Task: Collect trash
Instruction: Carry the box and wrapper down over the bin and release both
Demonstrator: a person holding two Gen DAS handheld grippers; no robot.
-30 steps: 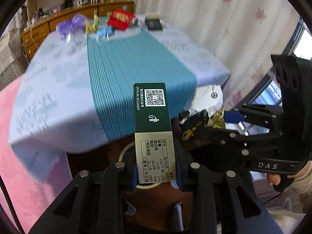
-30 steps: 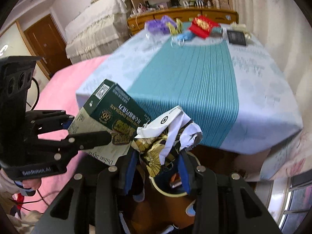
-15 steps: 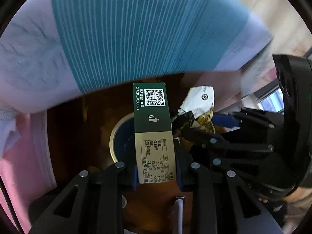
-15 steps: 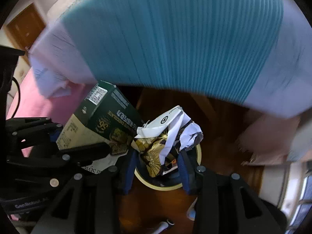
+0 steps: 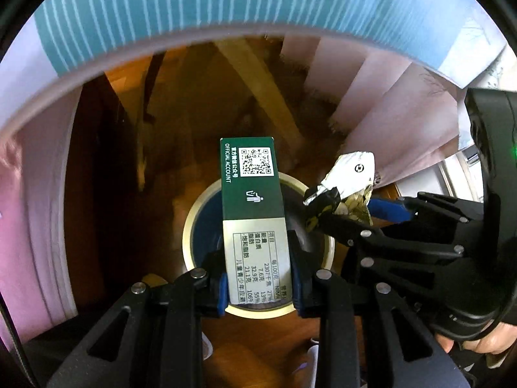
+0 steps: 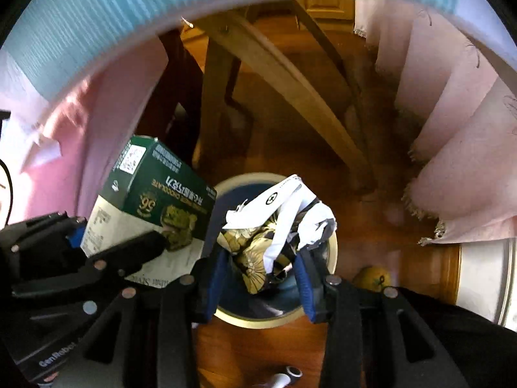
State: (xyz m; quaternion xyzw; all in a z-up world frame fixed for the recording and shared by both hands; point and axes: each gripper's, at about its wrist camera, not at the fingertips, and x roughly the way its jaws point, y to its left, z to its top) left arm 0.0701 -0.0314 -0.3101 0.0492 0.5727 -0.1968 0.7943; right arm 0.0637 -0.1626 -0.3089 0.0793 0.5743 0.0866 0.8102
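Lowered from surface height toward the bin at frame centre: left hand-held gripper clamping the box, right hand-held gripper pinching the crumpled wrapper, poised for dropping.

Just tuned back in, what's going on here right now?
A person is clearing trash with a hand-held gripper in each hand. The left hand-held gripper is clamped on a green chocolate box, and the right hand-held gripper is clamped on a crumpled wrapper. Both are held over a round bin on the wooden floor beside the cloth-covered table. Nothing has been released yet.
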